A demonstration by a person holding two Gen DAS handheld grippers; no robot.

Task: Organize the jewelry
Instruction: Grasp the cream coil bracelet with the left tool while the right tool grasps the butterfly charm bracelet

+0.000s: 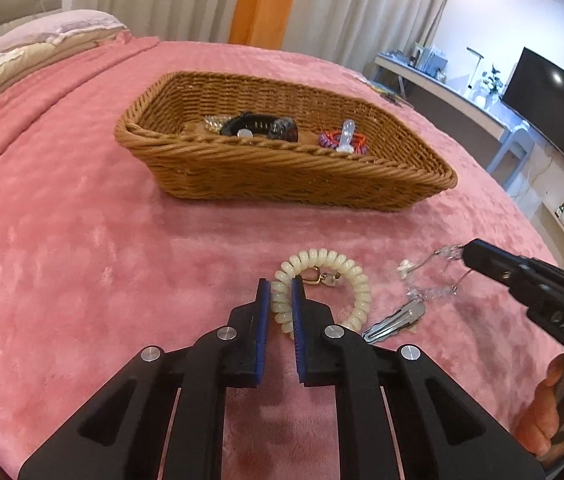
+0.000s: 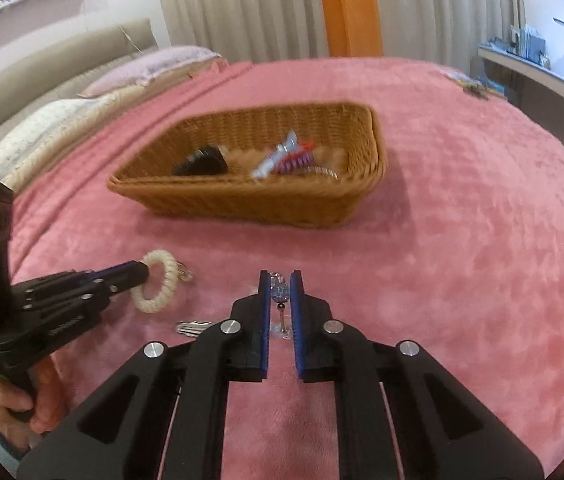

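While both grippers work the bed at once, the left gripper is clenched on one side of the cream coil bracelet, pinching the coil w/ the loop still flat on the pink blanket; right gripper grips a clear beaded piece by its end, prob. so the rest can hang free; silver hair clip lies loose just beside the bracelet; wicker basket farther back already holds several items, likely the drop spot.
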